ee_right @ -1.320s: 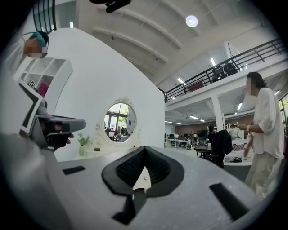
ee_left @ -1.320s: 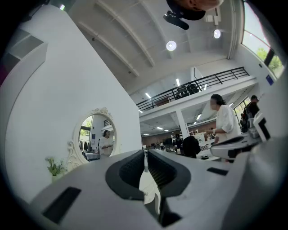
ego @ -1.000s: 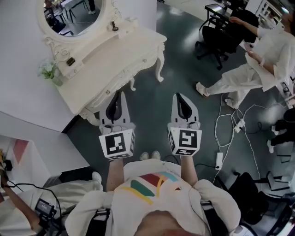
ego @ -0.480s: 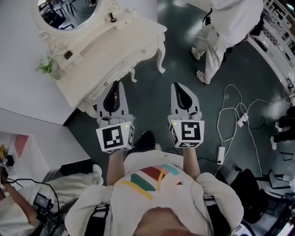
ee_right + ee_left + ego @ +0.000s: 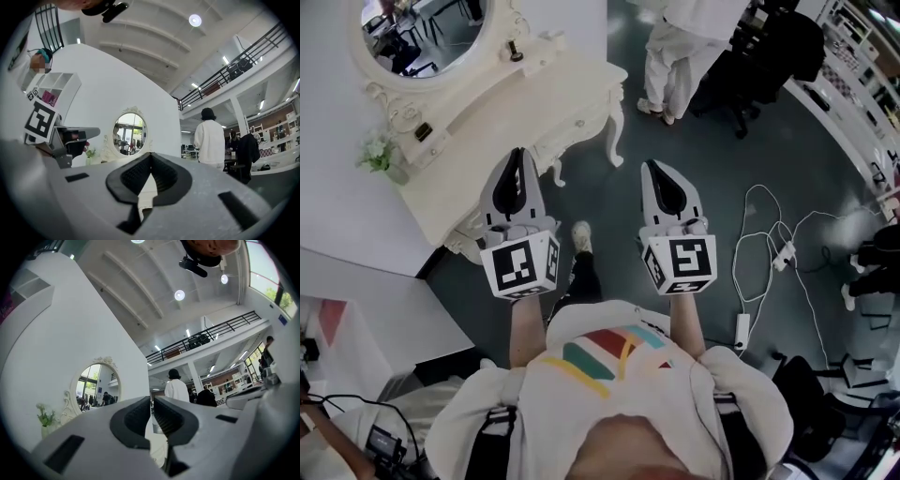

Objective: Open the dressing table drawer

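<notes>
Jaws of the right gripper (image 5: 654, 166) are seen pressed together at the tips with nothing between them, while those of the left gripper (image 5: 518, 155) are held a narrow slit apart, likewise empty. Both grippers are held out side by side by a person in a white top, in front of a cream dressing table (image 5: 502, 112) that is set against a white wall. The left gripper is pointed at the table's front edge and overlaps it in the head view; whether it touches cannot be told. The right gripper is held off the table's right front corner, over the dark floor, just beside the curved table leg (image 5: 613, 141).

The drawer (image 5: 551, 139) is seen in the table's front apron, pushed in, its small knobs facing the grippers. An oval mirror (image 5: 422, 33) in a carved frame is mounted at the back of the table, and a small vase of flowers (image 5: 380, 155) is stood on the tabletop's left end. Beyond the table's right side, a person in white (image 5: 684, 47) is pictured standing with their back turned. White cables (image 5: 769, 246) are strewn on the floor well to the right of the table.
</notes>
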A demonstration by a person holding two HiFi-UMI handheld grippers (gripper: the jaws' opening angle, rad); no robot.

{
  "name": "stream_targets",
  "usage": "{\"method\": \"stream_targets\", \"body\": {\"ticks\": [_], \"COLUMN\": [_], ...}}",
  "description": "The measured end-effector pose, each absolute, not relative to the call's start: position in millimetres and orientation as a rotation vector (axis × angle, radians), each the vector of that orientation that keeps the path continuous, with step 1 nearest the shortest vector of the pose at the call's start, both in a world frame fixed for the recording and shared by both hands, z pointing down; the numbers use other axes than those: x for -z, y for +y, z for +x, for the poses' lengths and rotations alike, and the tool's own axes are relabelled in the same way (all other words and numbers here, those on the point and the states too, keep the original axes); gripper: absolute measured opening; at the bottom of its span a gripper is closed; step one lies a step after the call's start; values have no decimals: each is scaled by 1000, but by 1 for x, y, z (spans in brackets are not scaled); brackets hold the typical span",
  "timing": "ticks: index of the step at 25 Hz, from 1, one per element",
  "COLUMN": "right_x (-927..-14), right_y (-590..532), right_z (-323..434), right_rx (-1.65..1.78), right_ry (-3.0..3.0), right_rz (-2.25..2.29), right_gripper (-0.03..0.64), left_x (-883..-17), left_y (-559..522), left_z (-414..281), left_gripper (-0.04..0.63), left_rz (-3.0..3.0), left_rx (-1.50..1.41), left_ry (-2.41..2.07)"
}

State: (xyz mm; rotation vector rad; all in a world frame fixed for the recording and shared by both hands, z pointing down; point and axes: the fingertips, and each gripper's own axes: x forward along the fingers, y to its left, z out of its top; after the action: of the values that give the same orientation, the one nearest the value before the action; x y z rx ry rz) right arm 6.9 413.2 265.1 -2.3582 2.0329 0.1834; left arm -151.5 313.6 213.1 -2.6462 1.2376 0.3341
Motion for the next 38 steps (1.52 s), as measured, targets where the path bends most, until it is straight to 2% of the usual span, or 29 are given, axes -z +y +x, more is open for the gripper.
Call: {"method": "stream_targets", "body": {"ticks": [7,17,29,38], "right_x": [-271,-288,-252,-252], "right_y": [348,191,-18,-82], "right_z": [23,44,65,59], "right_rx": [-206,-104,-101,-75], "right_ry": [2068,2187,2287,2352], "right_rz": [-2336,-2269,-2160,-2101], "right_gripper": [0,0,0,0], "left_x": [-224,-239,-195,-211], "left_y": [252,116,-71,-126], "left_z": [-122,-83,-57,-65], "left_gripper": [20,19,18,17], "left_rz": [-2648,-2649,-2596,-2628], "left_rx": [-336,-299,-245,-232], "left_ry": [1220,1243,1282,1430]}}
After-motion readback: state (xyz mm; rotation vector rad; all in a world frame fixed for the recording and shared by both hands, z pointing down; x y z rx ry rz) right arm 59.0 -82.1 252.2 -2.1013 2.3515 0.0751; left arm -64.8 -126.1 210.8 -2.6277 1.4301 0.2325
